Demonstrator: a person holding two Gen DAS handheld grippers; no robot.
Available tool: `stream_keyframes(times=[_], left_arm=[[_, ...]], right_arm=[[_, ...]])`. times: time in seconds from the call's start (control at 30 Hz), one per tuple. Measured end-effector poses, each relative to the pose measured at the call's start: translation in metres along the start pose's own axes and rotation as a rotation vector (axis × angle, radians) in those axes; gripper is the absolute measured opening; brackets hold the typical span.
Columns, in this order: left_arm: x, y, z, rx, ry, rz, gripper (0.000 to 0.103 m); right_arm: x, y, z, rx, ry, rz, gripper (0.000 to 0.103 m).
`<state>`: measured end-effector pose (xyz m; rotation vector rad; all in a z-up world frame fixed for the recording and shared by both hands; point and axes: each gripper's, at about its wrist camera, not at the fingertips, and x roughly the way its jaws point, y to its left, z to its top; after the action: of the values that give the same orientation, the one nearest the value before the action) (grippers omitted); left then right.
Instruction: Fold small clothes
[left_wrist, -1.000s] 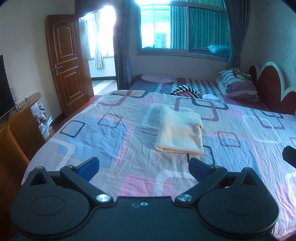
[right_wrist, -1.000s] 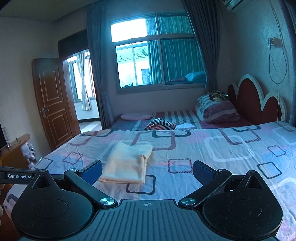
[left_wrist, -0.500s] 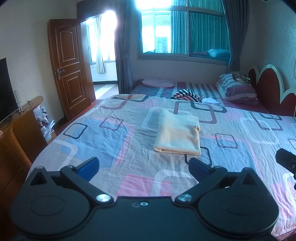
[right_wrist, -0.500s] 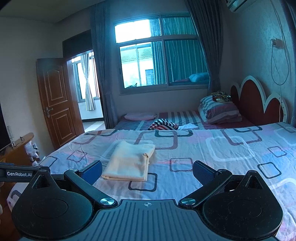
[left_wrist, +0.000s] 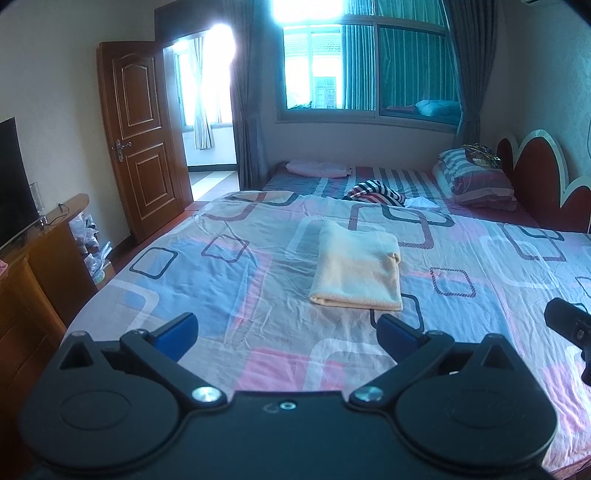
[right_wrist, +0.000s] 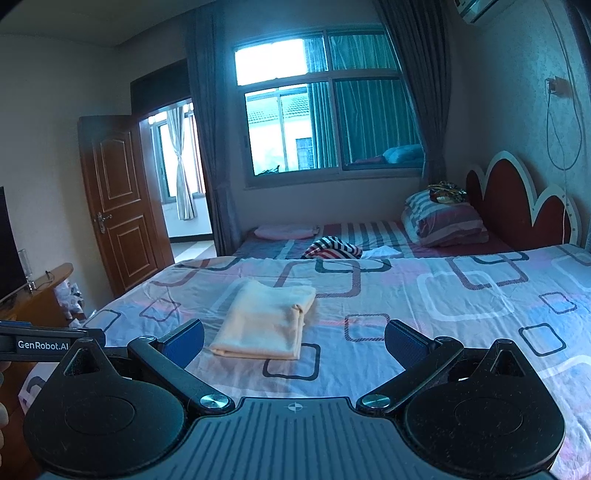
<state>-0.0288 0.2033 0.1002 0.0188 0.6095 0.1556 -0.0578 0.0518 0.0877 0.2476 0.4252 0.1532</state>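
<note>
A pale yellow garment (left_wrist: 358, 269) lies folded into a neat rectangle on the patterned bedsheet (left_wrist: 229, 295); it also shows in the right wrist view (right_wrist: 269, 321). My left gripper (left_wrist: 286, 330) is open and empty, held above the bed's near edge, short of the garment. My right gripper (right_wrist: 293, 338) is open and empty, also held back from the garment, which lies ahead and to its left. The right gripper's body shows at the right edge of the left wrist view (left_wrist: 569, 325).
A striped garment (left_wrist: 373, 192) and a white cloth (left_wrist: 421, 202) lie at the bed's far side. Striped pillows (left_wrist: 476, 181) rest by the red headboard (left_wrist: 543, 184). A wooden cabinet (left_wrist: 33, 266) with a TV stands left. An open door (left_wrist: 142, 140) is beyond.
Both grippers have drawn back and tilted up a little from the folded garment, so more of the room shows. The garment has not moved. Both stay open.
</note>
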Motion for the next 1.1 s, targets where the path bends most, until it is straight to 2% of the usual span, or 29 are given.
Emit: stream_keyframes(times=[1.1], left_arm=[[0.009,-0.004,0.000,-0.005,0.018,-0.009,0.102]], right_arm=[[0.017,-0.002,-0.002,-0.001,0.026,-0.015,0.103]])
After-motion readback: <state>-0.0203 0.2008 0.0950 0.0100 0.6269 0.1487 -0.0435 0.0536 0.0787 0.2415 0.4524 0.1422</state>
